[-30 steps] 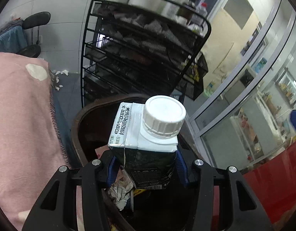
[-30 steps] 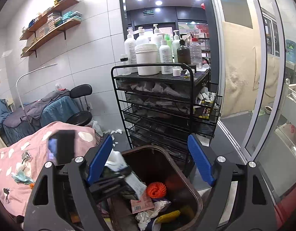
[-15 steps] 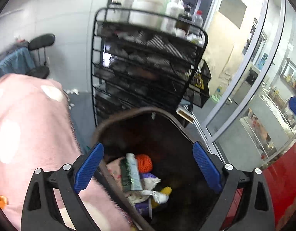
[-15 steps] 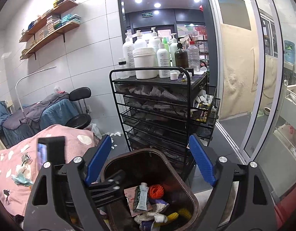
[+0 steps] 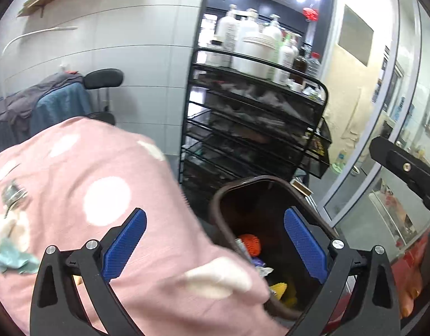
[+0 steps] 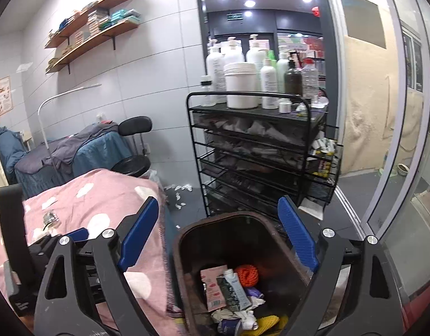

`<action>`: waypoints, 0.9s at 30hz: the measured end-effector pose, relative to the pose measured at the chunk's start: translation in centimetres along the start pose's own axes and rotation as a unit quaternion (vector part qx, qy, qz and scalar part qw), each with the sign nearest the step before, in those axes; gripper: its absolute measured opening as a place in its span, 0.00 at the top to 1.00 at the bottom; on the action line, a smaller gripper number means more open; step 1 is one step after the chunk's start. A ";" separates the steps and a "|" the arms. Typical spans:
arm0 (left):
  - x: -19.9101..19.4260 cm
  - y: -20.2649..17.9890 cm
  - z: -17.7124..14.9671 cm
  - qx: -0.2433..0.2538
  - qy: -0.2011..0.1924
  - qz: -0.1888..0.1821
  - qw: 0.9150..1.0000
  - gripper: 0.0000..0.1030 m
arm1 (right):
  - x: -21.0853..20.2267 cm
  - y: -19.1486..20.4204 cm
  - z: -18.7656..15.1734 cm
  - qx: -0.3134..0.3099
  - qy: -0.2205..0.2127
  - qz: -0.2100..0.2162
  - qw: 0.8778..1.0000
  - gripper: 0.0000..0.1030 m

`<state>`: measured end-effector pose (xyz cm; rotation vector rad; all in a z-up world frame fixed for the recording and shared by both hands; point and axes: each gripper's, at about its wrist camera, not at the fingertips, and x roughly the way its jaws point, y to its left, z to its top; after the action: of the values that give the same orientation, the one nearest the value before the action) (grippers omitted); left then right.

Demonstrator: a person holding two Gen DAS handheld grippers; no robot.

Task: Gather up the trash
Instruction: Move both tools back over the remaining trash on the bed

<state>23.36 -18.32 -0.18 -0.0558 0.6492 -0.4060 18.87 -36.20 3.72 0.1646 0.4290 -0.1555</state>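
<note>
A brown trash bin (image 6: 184, 232) stands beside a bed under a pink dotted blanket (image 6: 103, 196). In it lie a dark drink carton with a white cap (image 6: 233, 288), a pink packet (image 6: 212, 285), an orange mesh ball (image 6: 245, 271) and crumpled paper. My right gripper (image 6: 217, 201) hovers over the bin, jaws opening, nothing between them. My left gripper (image 5: 214, 215) hangs over the blanket's edge and the bin rim (image 5: 223, 193), jaws opening wide and bare. On the blanket (image 5: 89, 196) lie a teal crumpled tissue (image 5: 13, 260) and a small metallic scrap (image 5: 13, 193).
A black wire rack (image 6: 257, 154) topped with white bottles stands just behind the bin. Glass doors (image 6: 388, 140) run along the right. A black stool (image 6: 131, 165) and a covered chair sit at the back left. White scraps (image 6: 178, 193) litter the floor by the rack.
My left gripper let go of the drink carton, which now lies in the bin, then drew back up and to the left over the blanket. My right gripper moved a little.
</note>
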 end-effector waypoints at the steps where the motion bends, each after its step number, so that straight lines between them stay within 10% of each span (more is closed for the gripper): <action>1: -0.4 0.6 -0.2 -0.004 -0.002 0.003 1.000 0.05 | 0.2 0.5 -0.1 -0.003 0.002 0.005 1.000 0.15; 13: -6.4 8.2 -3.6 -0.058 -0.016 0.060 0.996 0.05 | 3.0 8.0 -2.7 -0.050 0.077 0.100 0.991 0.08; 27: -11.6 19.2 -8.0 -0.175 0.003 0.134 0.975 0.05 | 6.6 18.8 -7.3 -0.138 0.194 0.212 0.948 0.08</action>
<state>16.93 4.45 -3.25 -0.2987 0.7181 -0.0284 25.30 -17.22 -3.23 0.0068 0.7902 0.3680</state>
